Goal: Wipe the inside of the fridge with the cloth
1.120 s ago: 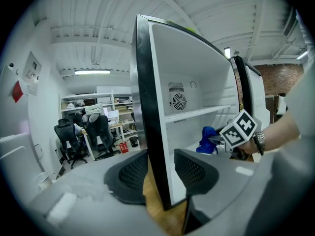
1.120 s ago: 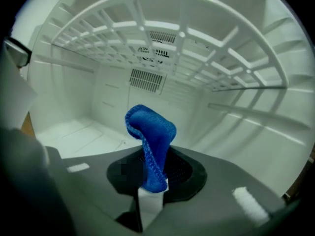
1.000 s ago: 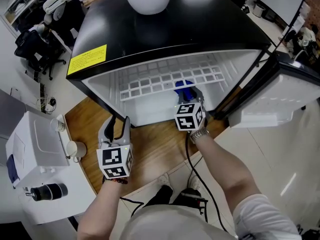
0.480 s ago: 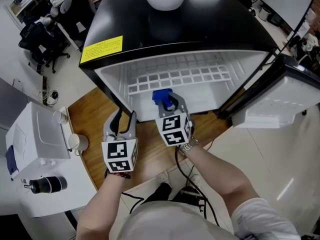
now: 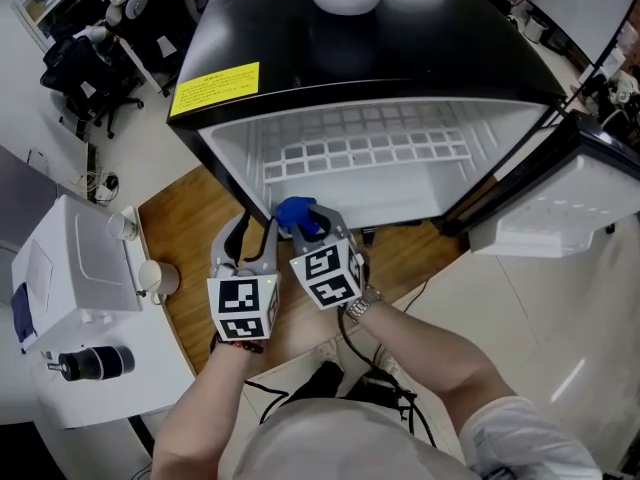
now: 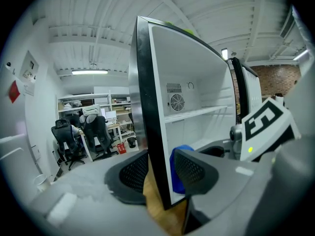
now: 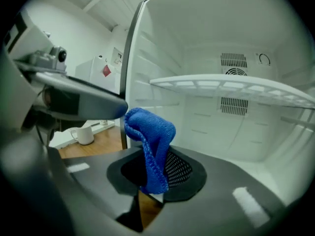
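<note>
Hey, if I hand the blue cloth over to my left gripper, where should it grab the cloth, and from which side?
Grip the bunched fold of the blue cloth that sticks out clear of the right gripper, whose jaws pinch its other end. It is probably best to come in from the left. The left gripper sits open right beside it, and that side of the fold is free.

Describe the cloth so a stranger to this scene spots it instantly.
Find the open black fridge with its white interior. At its lower left front corner, the right gripper pinches a bunched cloth, the only bright blue thing there.
</note>
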A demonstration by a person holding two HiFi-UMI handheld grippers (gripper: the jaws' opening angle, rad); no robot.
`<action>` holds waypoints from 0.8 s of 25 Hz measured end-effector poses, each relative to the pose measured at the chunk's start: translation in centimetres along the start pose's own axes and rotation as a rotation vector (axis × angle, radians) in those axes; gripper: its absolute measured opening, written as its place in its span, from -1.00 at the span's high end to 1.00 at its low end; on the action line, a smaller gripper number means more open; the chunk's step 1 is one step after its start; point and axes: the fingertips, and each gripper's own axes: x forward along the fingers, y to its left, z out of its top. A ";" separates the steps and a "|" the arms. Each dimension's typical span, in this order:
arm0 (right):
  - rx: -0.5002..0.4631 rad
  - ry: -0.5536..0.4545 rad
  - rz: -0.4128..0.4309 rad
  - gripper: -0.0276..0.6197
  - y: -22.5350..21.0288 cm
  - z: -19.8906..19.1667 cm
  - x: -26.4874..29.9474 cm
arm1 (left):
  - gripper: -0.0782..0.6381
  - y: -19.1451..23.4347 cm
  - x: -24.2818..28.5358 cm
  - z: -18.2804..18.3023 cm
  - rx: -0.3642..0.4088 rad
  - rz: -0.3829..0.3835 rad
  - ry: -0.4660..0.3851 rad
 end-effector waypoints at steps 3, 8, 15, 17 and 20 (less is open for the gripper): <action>-0.007 0.057 0.006 0.70 0.4 -2.2 1.0 | 0.33 0.0 0.0 0.1 0.000 0.001 -0.001; -0.027 0.121 -0.029 0.70 -0.2 -4.9 1.8 | 0.33 -0.1 -0.1 0.0 0.010 0.000 0.001; -0.036 0.166 -0.112 0.70 -3.3 -6.9 1.3 | 0.33 -0.1 -0.2 0.2 0.004 0.005 -0.004; -0.028 0.178 -0.137 0.70 -4.5 -7.5 1.0 | 0.33 -0.1 -0.2 0.2 0.003 0.006 -0.003; -0.027 0.185 -0.165 0.70 -6.0 -8.0 0.3 | 0.33 -0.1 -0.2 0.1 0.001 0.012 -0.003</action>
